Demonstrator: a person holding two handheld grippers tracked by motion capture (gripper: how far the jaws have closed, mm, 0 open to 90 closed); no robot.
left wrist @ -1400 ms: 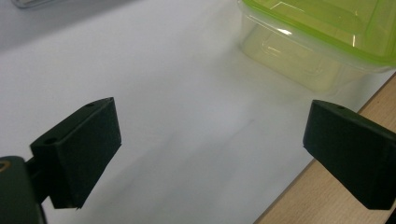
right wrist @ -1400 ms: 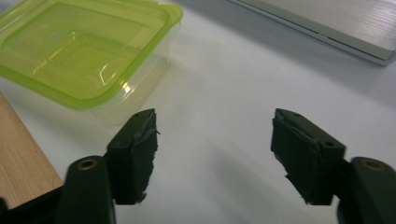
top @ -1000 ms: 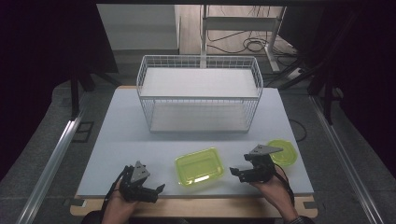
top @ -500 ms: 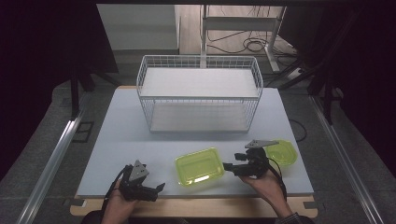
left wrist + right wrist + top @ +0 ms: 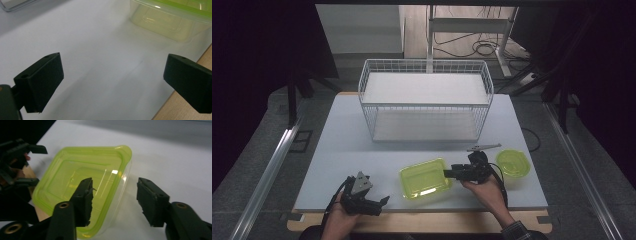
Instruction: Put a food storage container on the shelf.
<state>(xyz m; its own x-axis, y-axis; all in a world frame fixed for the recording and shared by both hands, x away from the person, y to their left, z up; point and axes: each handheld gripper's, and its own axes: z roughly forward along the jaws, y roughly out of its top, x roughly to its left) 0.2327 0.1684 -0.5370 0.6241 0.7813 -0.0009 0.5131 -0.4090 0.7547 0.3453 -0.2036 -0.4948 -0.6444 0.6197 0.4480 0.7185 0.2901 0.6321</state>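
Observation:
A clear rectangular tub with a yellow-green lid (image 5: pixel 425 178) (image 5: pixel 85 182) (image 5: pixel 172 17) lies near the table's front edge. My right gripper (image 5: pixel 448 173) (image 5: pixel 113 195) is open at the tub's right end. Its jaws straddle the rim, one over the lid and one outside the wall. My left gripper (image 5: pixel 381 205) (image 5: pixel 112 75) is open low over the table, left of the tub, with nothing between its jaws. In the right gripper view the left gripper (image 5: pixel 22 162) shows beyond the tub.
A round yellow-green container (image 5: pixel 513 163) sits right of my right hand. A white wire basket (image 5: pixel 424 105) with a shelf stands at the back middle of the light grey table (image 5: pixel 337 150). The wooden front edge (image 5: pixel 190 100) runs just past my left gripper.
My right gripper has moved left, away from the round container and up to the rectangular tub's right end. The left gripper has stayed in place.

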